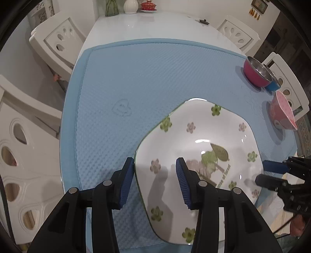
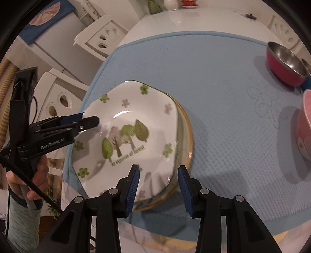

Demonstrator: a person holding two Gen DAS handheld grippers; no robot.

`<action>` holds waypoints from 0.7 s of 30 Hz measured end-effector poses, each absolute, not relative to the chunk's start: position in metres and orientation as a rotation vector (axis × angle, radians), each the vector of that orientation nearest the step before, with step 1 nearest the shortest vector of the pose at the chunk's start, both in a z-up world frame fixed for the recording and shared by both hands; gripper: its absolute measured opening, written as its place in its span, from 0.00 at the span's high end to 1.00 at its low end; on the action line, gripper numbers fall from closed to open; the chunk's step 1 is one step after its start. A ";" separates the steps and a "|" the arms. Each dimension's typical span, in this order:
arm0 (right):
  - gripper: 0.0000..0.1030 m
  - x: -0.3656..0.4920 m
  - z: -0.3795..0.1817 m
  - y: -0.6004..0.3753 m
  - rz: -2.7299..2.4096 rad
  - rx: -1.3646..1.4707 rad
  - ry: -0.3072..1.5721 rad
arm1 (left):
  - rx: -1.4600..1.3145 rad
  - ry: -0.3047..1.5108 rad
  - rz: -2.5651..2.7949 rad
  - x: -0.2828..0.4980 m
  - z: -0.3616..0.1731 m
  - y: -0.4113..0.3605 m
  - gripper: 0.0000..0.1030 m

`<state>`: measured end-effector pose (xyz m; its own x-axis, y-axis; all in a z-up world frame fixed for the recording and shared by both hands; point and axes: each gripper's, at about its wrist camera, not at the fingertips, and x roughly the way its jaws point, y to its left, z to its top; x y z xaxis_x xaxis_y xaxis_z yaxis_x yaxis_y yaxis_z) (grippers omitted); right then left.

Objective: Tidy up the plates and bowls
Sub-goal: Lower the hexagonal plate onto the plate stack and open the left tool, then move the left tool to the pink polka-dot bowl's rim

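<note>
A white square plate (image 1: 196, 148) with green flowers and trees lies on the blue mat; in the right wrist view it (image 2: 126, 136) rests on a yellow-rimmed plate (image 2: 186, 136). My left gripper (image 1: 154, 165) is open, its fingers straddling the plate's left edge. My right gripper (image 2: 158, 173) is open, its fingers straddling the plate's near right rim. A red steel bowl (image 1: 256, 73), a blue bowl (image 1: 273, 85) and a pink bowl (image 1: 282, 112) stand at the mat's right side.
The blue mat (image 1: 155, 77) covers the near part of a white table (image 1: 151, 25). White chairs (image 1: 56, 40) stand around it. A vase (image 1: 130, 6) and a red lidded cup (image 1: 148, 5) sit at the far end.
</note>
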<state>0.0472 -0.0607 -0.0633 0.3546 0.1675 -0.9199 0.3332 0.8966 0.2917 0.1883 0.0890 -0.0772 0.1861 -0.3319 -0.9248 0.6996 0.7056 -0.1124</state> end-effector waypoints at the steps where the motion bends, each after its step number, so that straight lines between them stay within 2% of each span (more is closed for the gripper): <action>1: 0.61 0.046 -0.064 -0.062 -0.118 0.487 1.217 | 0.361 1.188 -0.753 0.188 -0.079 0.092 0.60; 4: 0.61 0.040 -0.068 -0.069 -0.130 0.519 1.222 | 0.319 1.241 -0.744 0.183 -0.087 0.098 0.60; 14: 0.61 0.040 -0.067 -0.059 -0.131 0.499 1.225 | 0.415 1.188 -0.699 0.165 -0.085 0.090 0.57; 21: 0.61 0.027 -0.056 -0.064 -0.146 0.508 1.221 | 0.328 1.179 -0.673 0.175 -0.065 0.110 0.57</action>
<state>0.0274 -0.0642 -0.0560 0.3489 0.1609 -0.9232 0.3737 0.8796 0.2945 0.1747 0.1097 -0.0651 0.2186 -0.3109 -0.9250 0.6387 0.7622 -0.1052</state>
